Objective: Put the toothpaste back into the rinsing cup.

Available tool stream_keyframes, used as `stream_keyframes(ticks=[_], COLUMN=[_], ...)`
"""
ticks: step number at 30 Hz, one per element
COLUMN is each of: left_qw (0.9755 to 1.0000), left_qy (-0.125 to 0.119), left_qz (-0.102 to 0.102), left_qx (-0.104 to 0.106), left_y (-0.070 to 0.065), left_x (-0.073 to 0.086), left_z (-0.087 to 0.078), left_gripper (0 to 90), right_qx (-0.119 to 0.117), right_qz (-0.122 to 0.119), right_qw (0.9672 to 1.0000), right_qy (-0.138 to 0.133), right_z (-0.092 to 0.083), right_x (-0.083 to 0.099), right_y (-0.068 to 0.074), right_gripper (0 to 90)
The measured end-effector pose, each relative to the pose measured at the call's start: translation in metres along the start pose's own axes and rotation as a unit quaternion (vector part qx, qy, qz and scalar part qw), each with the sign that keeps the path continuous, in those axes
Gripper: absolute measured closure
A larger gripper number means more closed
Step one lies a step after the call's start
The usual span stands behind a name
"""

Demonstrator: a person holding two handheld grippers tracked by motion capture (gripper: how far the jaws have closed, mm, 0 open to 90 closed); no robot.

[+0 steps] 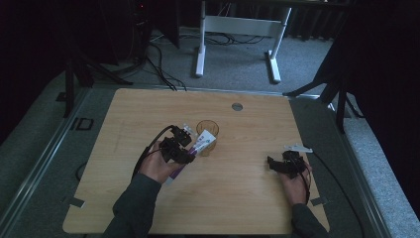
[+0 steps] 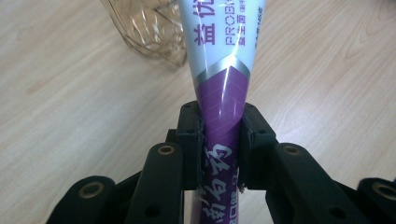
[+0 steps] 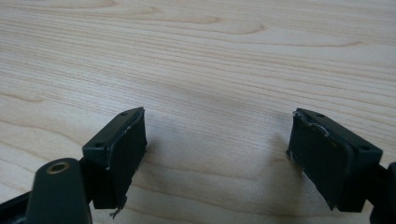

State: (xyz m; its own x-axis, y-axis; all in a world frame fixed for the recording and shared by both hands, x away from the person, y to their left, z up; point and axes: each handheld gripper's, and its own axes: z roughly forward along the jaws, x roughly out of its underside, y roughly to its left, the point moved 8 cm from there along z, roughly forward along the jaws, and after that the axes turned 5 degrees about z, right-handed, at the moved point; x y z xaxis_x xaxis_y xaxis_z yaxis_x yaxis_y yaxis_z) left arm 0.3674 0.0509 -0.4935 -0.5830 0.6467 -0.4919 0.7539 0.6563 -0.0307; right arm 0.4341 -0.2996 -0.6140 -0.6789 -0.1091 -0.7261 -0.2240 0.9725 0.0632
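near the centre of the high view, the left gripper [image 1: 190, 151] is clamping a purple-and-white tube [image 1: 198, 147], its jaws pressing on the purple lower part. in the left gripper view the tube [image 2: 223, 88] is running up the middle of the frame, both pads squeezing its flanks, and its white end is heading off the top edge beside a clear amber cup [image 2: 149, 28] in the upper left. in the high view that white end is lying at or just inside the rim of the cup [image 1: 208, 136]; whether it is already inside, i cannot tell.

the step in hand is probably standing the tube in the cup. doing it well likely means keeping the squeeze firm but not crushing, tilting the tube more upright so its end is clearing the rim, then lowering it gently so the light cup is not tipping or sliding.

the right gripper [image 1: 281, 164] is resting at the lower right of the high view, jaws spread wide with nothing between them, only bare wooden table [image 3: 196, 60] ahead. it could be steadying the cup.
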Motion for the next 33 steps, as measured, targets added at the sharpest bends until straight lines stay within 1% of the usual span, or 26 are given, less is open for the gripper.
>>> stream_keyframes(ticks=[4,8,9,14,19,22,30,33], left_qw=[0.9999,0.9999,0.9998,0.9993,0.9977,0.9968,0.9948,0.9936], left_qy=[-0.011,-0.015,-0.018,-0.032,-0.059,-0.072,-0.094,-0.105], left_qz=[0.000,-0.002,-0.005,-0.010,-0.021,-0.025,-0.028,-0.029], left_qx=[-0.009,-0.009,-0.010,-0.014,-0.025,-0.024,-0.027,-0.029], left_y=[0.003,0.003,0.005,0.008,0.013,0.014,0.018,0.020], left_x=[-0.004,-0.005,-0.006,-0.010,-0.015,-0.018,-0.024,-0.026], left_z=[-0.001,-0.001,0.000,-0.001,-0.005,-0.006,-0.008,-0.007], left_gripper=[73.6,73.6,73.6,73.5,73.6,73.6,73.5,73.6], right_qx=[0.000,0.000,0.000,0.000,0.000,0.000,0.000,0.000], right_qz=[-0.001,-0.001,-0.001,-0.001,-0.002,-0.002,-0.002,-0.001], right_qw=[1.0000,1.0000,1.0000,1.0000,1.0000,1.0000,1.0000,1.0000], right_qy=[0.000,0.000,0.000,0.001,0.000,0.000,0.000,0.000], right_z=[0.000,0.000,0.000,0.000,0.000,0.000,0.000,0.000], right_x=[0.000,0.000,0.000,0.000,0.000,0.000,0.000,0.000], right_y=[0.000,0.000,0.000,0.000,0.000,0.000,0.000,0.000], right_gripper=[19.0,19.0,19.0,19.0,19.0,19.0,19.0,19.0])
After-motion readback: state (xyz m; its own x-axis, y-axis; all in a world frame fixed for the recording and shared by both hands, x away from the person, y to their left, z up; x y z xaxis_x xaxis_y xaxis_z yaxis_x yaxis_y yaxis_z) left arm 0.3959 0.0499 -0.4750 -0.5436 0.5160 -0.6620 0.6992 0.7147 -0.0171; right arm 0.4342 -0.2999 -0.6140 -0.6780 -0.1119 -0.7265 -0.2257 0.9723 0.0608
